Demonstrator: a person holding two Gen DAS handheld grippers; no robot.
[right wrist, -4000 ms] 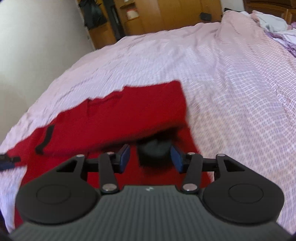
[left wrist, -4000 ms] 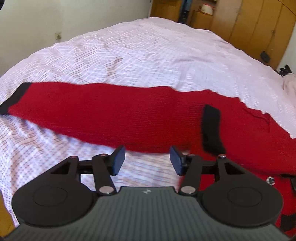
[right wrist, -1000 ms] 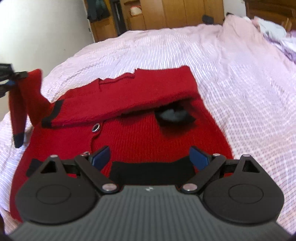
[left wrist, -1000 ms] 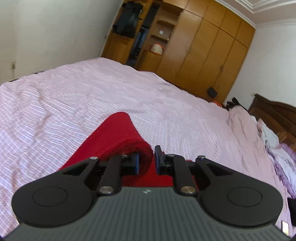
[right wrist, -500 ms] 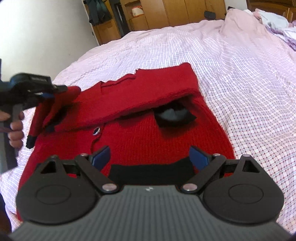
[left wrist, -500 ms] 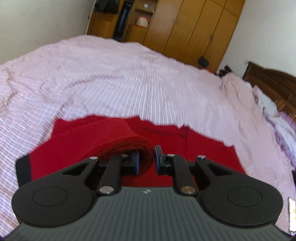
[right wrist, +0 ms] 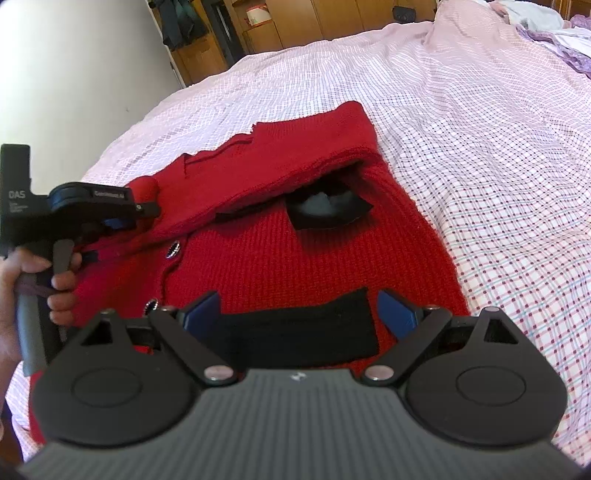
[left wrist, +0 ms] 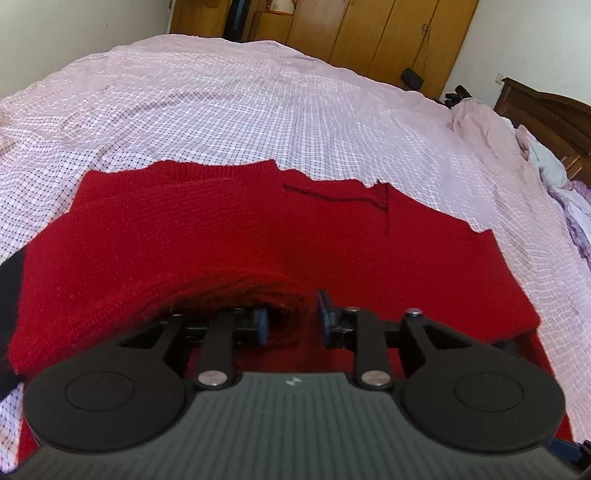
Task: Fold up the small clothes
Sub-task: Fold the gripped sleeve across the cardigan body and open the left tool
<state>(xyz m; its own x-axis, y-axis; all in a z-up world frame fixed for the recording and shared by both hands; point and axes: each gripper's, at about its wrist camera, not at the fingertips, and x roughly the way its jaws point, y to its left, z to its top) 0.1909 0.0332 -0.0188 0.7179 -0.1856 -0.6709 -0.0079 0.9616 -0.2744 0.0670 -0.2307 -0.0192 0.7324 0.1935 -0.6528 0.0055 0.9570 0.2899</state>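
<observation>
**Red cardigan half folded on the checked bed**

A red knitted cardigan with black trim (right wrist: 306,254) lies spread on a bed covered by a pale pink checked sheet (right wrist: 480,122). Its right sleeve is folded across the chest, and a black cuff (right wrist: 325,206) pokes out from under that fold. A black band along the hem (right wrist: 295,328) sits nearest the right wrist camera, and round metal buttons (right wrist: 173,249) run down the front opening.

The left claw (left wrist: 291,319) is at the cardigan's left side, low over the garment. A rolled bunch of the red knit sits between its blue-padded fingers (left wrist: 260,321), which stand a narrow gap apart; whether they are pinching the cloth or have just let go cannot be told from either view. In the right wrist view the same claw (right wrist: 147,212) appears at the left edge, with the person's left hand (right wrist: 44,280) wrapped round its grey handle and red cloth bulging above its tip.

The right claw (right wrist: 297,308) hovers over the hem with its fingers spread wide, holding nothing; the black band lies between and below its blue pads (right wrist: 395,306).

Wooden wardrobes (left wrist: 369,33) line the far wall, and a dark wooden headboard (left wrist: 546,110) stands at the right, beside a heap of pale and purple laundry (left wrist: 565,192).
</observation>
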